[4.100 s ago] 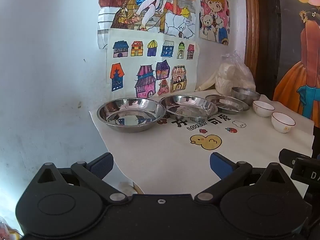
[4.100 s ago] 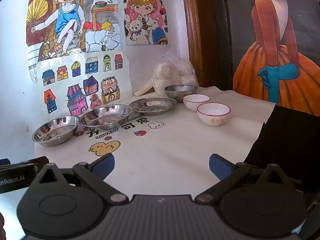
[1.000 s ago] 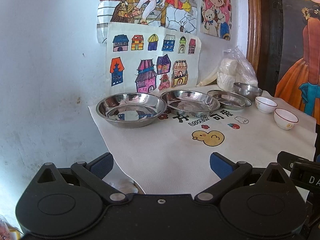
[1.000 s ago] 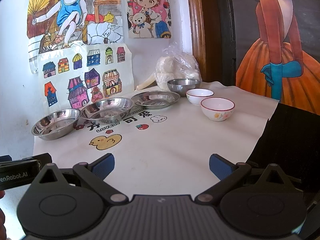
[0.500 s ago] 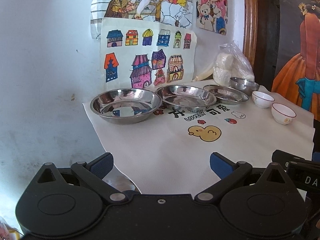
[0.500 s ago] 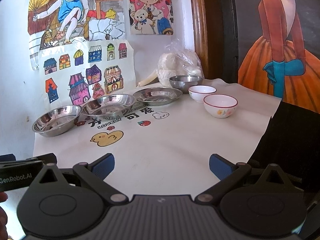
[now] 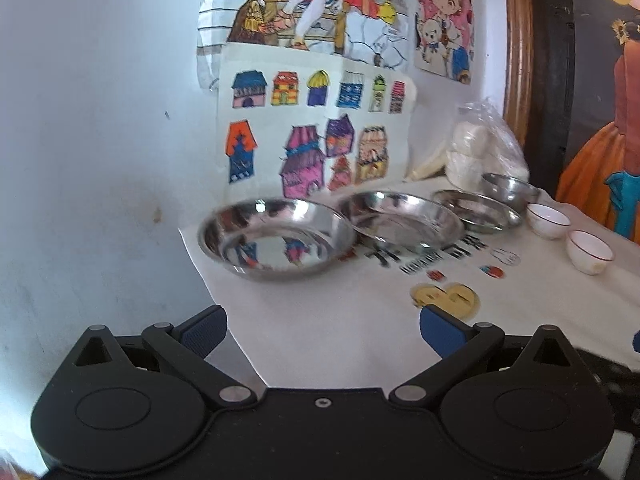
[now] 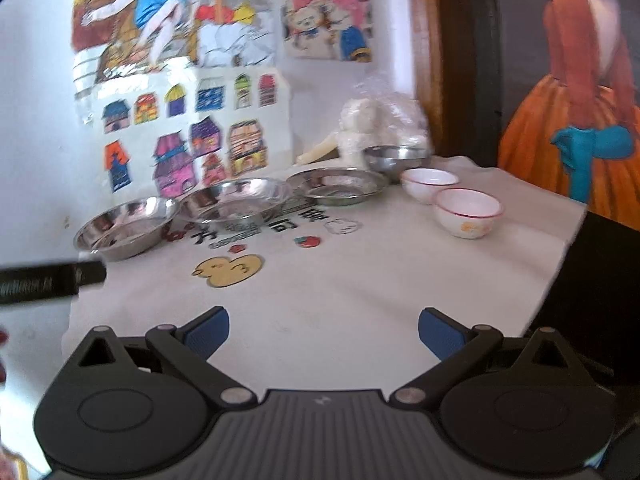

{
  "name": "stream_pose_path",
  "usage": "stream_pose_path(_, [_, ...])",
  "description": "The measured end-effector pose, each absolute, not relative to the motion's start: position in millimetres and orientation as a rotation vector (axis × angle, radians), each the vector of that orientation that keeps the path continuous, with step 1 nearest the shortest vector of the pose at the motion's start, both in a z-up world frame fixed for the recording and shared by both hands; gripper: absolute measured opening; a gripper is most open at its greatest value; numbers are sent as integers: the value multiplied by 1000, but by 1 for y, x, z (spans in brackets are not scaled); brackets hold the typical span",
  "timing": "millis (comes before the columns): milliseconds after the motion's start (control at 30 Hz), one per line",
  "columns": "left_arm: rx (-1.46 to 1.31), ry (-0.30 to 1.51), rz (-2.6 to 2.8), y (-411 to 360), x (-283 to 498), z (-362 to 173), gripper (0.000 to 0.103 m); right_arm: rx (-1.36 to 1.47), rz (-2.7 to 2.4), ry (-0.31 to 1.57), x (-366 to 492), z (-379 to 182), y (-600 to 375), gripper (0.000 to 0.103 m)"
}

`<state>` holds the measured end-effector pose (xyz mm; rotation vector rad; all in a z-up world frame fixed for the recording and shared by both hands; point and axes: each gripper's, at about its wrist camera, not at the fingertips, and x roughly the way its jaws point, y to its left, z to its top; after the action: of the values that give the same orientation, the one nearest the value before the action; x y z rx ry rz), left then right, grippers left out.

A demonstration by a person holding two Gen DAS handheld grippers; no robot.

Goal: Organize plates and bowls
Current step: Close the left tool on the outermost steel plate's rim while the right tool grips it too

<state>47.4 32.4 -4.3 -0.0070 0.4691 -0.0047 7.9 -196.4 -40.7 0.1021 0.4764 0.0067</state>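
Both tools hover over the near edge of the worktop [image 8: 360, 300], and nothing is picked up yet. The left tool [image 7: 322, 330] has its blue pads spread wide and empty, pointed toward the nearest steel plate [image 7: 276, 238] at the far left. The right tool [image 8: 324, 330] is spread just as wide, with nothing between its pads, facing the middle of the white cloth.

The dishes sit in a loose row along the far side: three steel plates, the second [image 7: 404, 222] overlapping the first's rim, the third [image 7: 478, 210] just beside it, then a small steel bowl [image 7: 510, 190] by a plastic bag [image 7: 486, 152]. Two white bowls [image 8: 468, 210] stand to the right, close together. Sorted by kind like this, they look ready for stacking, likely starting with the plates.
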Motion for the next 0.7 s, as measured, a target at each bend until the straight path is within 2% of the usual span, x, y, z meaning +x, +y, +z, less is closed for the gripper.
stream_pose_path(300, [-116,428,-4,90,97,15,102,65,229,488,41,-22,-189,103])
stream_pose_path(500, [47,446,-33,96,133,21,102,-20,268,426,66,-5,-172,103])
stream_pose_path(700, [64,482,-138,114,165,18,102,-66,387,456,100,-2,-139,103])
